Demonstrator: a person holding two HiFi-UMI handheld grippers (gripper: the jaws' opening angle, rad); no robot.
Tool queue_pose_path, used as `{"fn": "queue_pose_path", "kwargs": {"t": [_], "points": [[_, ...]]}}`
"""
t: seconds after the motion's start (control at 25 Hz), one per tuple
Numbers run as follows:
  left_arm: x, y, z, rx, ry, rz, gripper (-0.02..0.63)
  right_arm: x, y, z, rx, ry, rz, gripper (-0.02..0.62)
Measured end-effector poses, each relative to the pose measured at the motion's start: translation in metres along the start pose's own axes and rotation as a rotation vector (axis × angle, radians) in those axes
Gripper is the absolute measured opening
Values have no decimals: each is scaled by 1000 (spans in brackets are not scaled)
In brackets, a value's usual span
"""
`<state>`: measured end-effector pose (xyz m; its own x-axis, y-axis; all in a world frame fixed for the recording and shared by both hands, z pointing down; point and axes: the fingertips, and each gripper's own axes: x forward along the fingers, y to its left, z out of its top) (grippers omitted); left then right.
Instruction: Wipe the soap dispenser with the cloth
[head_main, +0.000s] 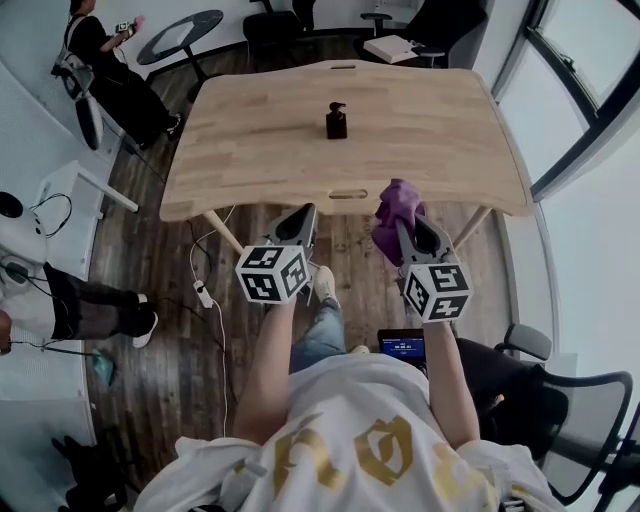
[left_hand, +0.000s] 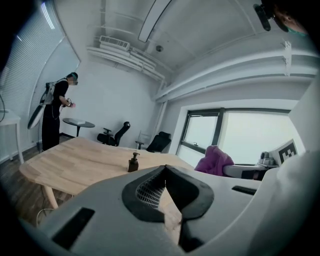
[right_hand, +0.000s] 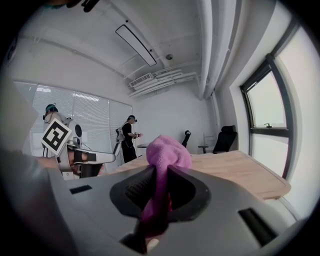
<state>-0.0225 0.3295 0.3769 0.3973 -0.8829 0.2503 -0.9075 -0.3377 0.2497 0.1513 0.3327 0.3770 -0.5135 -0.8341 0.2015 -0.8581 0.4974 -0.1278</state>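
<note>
Quick update from my end: my right gripper (right_hand: 159, 175) is clamped on the purple cloth (right_hand: 167, 150), which bunches up in a lump above the jaws and trails a bit below them. My left gripper (left_hand: 164, 172) has its jaws pressed together with nothing in them. I've got both side by side just off the near edge of the wooden table (head_main: 430, 140), out over the floor and pointing toward it. The soap dispenser (head_main: 336, 121), a little dark pump bottle, stands upright on its own around the middle of the tabletop, well apart from both grippers and the cloth. Past the far end, a person (head_main: 100, 50) stands by a small round table (head_main: 180, 35), with a few office chairs (left_hand: 114, 135) near it.
</note>
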Motion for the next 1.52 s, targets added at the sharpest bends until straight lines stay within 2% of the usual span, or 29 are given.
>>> {"fn": "queue_pose_path", "kwargs": {"t": [0.24, 0.36, 0.48, 0.72, 0.88, 1.12, 1.36, 1.52], "points": [[72, 38, 3, -10, 18, -30, 9, 72, -30, -5, 5, 39, -15, 61], [118, 76, 18, -13, 11, -40, 9, 131, -48, -1, 16, 56, -33, 61], [165, 108, 42, -18, 13, -102, 9, 190, -63, 7, 30, 88, -57, 61], [270, 182, 65, 8, 112, -179, 9, 319, -86, 20, 35, 161, -85, 61], [327, 220, 78, -13, 131, -222, 9, 380, -101, 24, 49, 179, -113, 61], [373, 238, 60, 14, 192, -257, 9, 422, -118, 10, 78, 216, -156, 63], [388, 246, 55, -16, 215, -217, 9, 431, -130, 13, 85, 218, -130, 63], [389, 238, 55, 28, 227, -202, 9, 431, -144, 11, 106, 218, -112, 63]]}}
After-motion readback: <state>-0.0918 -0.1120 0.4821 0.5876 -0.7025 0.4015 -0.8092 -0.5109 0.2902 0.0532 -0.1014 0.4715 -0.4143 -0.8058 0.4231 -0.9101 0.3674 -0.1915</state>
